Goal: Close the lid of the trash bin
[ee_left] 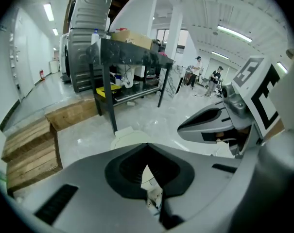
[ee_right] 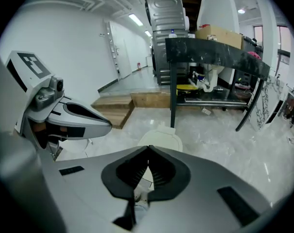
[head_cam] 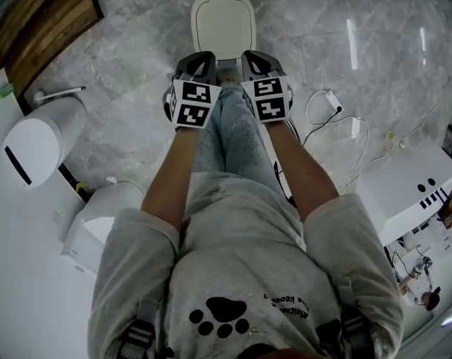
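The trash bin (head_cam: 223,25) stands on the marble floor just beyond the person's feet, its cream lid lying flat on top with the hinge at the far side. Both grippers are held side by side high above the floor, apart from the bin. My left gripper (head_cam: 200,57) is shut with nothing between its jaws, and so is my right gripper (head_cam: 252,55). In the left gripper view the shut jaws (ee_left: 147,148) hide most of the bin (ee_left: 129,136). The right gripper view shows the bin's lid (ee_right: 161,140) past the shut jaws (ee_right: 147,152).
Wooden pallets (head_cam: 42,21) lie at the far left. White appliances (head_cam: 39,137) and a white box (head_cam: 98,226) stand on the left, a white machine (head_cam: 409,193) on the right, and a white cable (head_cam: 338,122) trails between. A black table (ee_right: 210,52) stands beyond the bin.
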Demonstrator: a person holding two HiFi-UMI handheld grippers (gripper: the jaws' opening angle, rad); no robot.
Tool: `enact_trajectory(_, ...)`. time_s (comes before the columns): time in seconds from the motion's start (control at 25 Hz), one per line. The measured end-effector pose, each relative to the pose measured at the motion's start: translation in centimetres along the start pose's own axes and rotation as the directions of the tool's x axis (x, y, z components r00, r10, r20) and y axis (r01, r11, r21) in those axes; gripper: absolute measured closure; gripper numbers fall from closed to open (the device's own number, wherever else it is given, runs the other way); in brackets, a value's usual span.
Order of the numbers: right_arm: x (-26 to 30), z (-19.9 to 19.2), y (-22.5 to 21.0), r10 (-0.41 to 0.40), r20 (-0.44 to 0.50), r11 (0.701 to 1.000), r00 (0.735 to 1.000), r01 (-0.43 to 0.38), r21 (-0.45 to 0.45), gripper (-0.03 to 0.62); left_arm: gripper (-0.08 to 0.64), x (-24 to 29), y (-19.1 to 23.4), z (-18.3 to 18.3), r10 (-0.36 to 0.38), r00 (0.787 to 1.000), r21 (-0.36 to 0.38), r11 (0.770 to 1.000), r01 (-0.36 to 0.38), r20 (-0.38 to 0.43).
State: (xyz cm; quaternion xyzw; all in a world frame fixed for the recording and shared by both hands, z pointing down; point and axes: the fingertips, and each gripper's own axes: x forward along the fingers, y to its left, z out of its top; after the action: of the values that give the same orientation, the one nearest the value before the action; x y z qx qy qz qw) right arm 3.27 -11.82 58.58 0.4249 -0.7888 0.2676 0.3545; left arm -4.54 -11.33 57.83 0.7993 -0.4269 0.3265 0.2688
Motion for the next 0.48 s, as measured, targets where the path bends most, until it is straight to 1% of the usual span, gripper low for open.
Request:
enact_trajectory(0.16,-4.0,2.9,0.5,-0.014,0.067,1.0,0.998,0.013,0.028,0.561,0.541,-3.4,-0.7,4.0,0.032,0.997,-0.021,0.999,-0.03,0.067)
enact_trajectory(0.32,-8.2,5.6,1.5,-0.021,0.121,0.999,0.992,0.017,0.034,0.561,0.541,-7.2,-1.5,7.0,0.048,0.992,-0.024,0.999,-0.046,0.114)
enact_trajectory(0.48,-12.4,8.9,2.4,-0.015,0.194,1.0,0.981,0.015,0.003,0.561,0.541,-11.4,-2.2,9.9,0.062,0.985,-0.011,0.998,-0.061,0.163)
